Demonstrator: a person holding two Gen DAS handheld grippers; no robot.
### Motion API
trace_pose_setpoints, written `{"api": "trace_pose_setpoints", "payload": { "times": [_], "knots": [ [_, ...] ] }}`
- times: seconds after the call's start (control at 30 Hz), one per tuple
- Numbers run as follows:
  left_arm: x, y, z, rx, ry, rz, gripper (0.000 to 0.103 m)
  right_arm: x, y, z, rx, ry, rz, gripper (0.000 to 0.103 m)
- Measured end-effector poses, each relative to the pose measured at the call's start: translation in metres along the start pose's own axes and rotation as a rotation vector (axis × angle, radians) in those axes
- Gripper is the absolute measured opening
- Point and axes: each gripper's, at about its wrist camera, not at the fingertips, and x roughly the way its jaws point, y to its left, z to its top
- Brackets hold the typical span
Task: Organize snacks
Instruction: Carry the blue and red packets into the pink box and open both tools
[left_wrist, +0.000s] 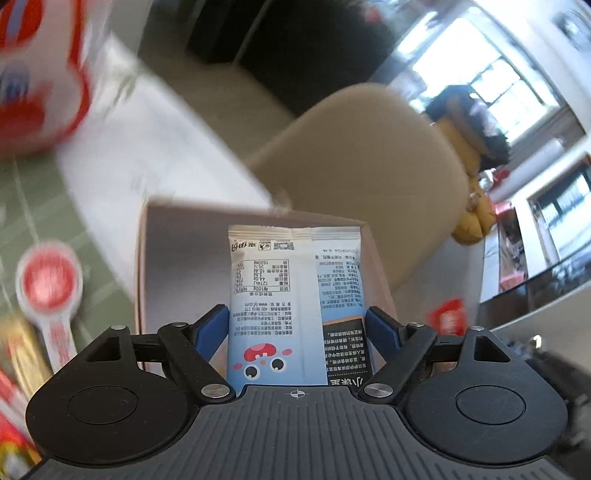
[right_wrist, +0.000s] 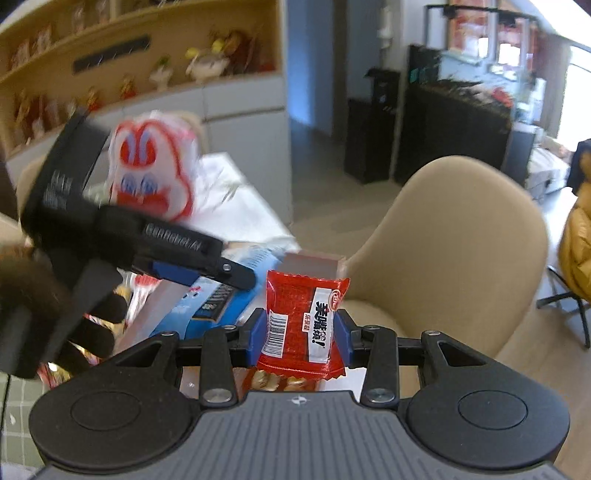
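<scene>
Blue packet, clamped in my left gripper, is hanging over the box for dropping in; my right gripper is pinching the red packet beside that box, waiting.

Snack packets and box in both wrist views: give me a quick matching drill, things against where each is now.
Things:
1. blue and white snack packet
2. red snack packet
3. cardboard box
4. beige chair

Places:
A. beyond the table edge
B. clamped in the right hand-held gripper
C. on the table, open side towards the left wrist camera
D. clamped in the left hand-held gripper, in front of the box opening

Pairs: 1-D, 2-B, 3-C, 4-A
</scene>
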Motion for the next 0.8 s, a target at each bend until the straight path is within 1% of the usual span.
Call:
{"api": "trace_pose_setpoints", "payload": {
  "times": [0.03,0.07,0.13,0.17,0.23,0.3,0.33,0.37,0.4,0.53,0.6,0.63,0.7,0.73,0.8],
  "knots": [
    [0.0,0.005,0.0,-0.022,-0.018,0.002,0.085,0.01,0.007,-0.001,-0.02,0.014,0.008,0.039],
    [-0.001,0.008,0.001,-0.023,-0.04,0.008,0.085,0.02,0.015,-0.004,-0.041,0.027,0.019,0.039],
    [-0.002,0.009,0.003,0.011,-0.066,0.046,0.085,0.034,0.028,-0.009,-0.065,0.049,0.047,0.039],
    [-0.002,0.009,0.002,0.029,-0.063,0.055,0.083,0.043,0.034,-0.012,-0.074,0.063,0.049,0.039],
    [-0.003,0.011,-0.003,0.018,-0.034,0.005,0.081,0.06,0.043,-0.017,-0.079,0.093,0.057,0.039],
    [-0.004,0.015,-0.004,0.012,-0.037,-0.01,0.081,0.069,0.049,-0.024,-0.084,0.099,0.032,0.041],
    [-0.006,0.015,-0.005,0.018,-0.05,-0.004,0.081,0.069,0.051,-0.026,-0.091,0.093,0.024,0.047],
    [-0.011,0.015,-0.007,0.028,-0.068,0.0,0.081,0.067,0.052,-0.027,-0.098,0.084,0.022,0.051],
    [-0.017,0.014,-0.008,0.04,-0.088,-0.001,0.081,0.062,0.052,-0.028,-0.101,0.074,0.021,0.053],
    [-0.057,0.005,-0.022,0.084,-0.149,-0.049,0.081,0.037,0.05,-0.029,-0.112,0.027,-0.005,0.062],
    [-0.079,0.002,-0.034,0.125,-0.174,-0.053,0.081,0.021,0.048,-0.032,-0.105,0.002,-0.018,0.063],
    [-0.09,0.004,-0.04,0.142,-0.188,-0.043,0.081,0.015,0.048,-0.033,-0.1,-0.01,-0.018,0.063],
    [-0.112,0.014,-0.057,0.163,-0.227,0.004,0.081,-0.002,0.048,-0.038,-0.088,-0.042,0.002,0.065],
    [-0.122,0.021,-0.067,0.164,-0.245,0.032,0.081,-0.008,0.05,-0.04,-0.082,-0.052,0.022,0.067],
    [-0.136,0.034,-0.087,0.142,-0.278,0.109,0.08,-0.017,0.056,-0.048,-0.067,-0.053,0.071,0.069]
  ]
}}
